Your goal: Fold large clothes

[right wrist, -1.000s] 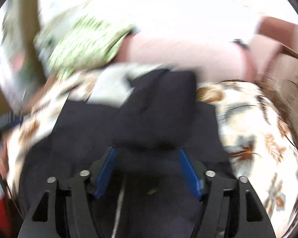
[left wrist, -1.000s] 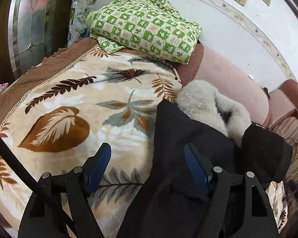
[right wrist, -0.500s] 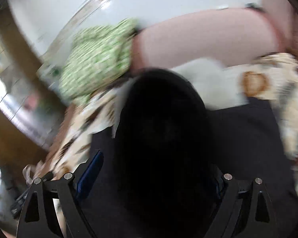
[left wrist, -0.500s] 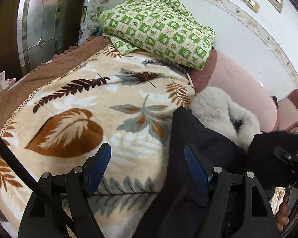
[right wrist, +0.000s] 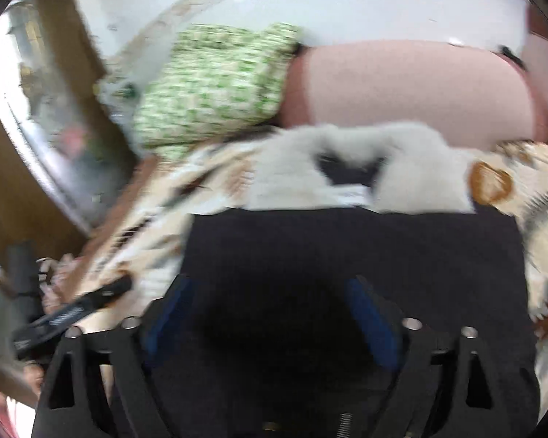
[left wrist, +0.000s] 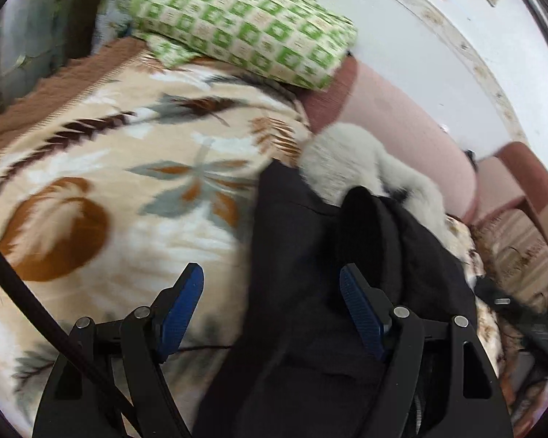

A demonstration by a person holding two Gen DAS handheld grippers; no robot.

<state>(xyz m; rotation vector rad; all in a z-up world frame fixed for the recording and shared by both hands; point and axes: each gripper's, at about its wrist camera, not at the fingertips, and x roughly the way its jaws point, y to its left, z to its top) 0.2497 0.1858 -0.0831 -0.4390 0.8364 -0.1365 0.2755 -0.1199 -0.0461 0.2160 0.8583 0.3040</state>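
Observation:
A black coat (left wrist: 296, 292) with a white fur collar (left wrist: 350, 153) lies on a leaf-patterned blanket (left wrist: 128, 189). One black sleeve (left wrist: 372, 230) is folded over the coat's body. My left gripper (left wrist: 270, 273) is open and hangs over the coat's left edge, with nothing pinched. The right wrist view is blurred. It shows the coat's body (right wrist: 347, 241) below the collar (right wrist: 413, 168). My right gripper (right wrist: 266, 284) hovers over the dark cloth and its jaws are closing. I see no cloth pressed between its blue pads (right wrist: 372, 314).
A green checked pillow (left wrist: 244, 25) lies at the blanket's far end against a pink sofa back (left wrist: 394, 120). A wooden door frame (right wrist: 25, 197) stands at the left. A person's hand and the other gripper (right wrist: 69, 310) sit at the coat's left.
The right gripper swung across with the black sleeve. The sleeve now lies on the coat, out from between the jaws. The left gripper dipped slightly toward the coat's edge and stayed open.

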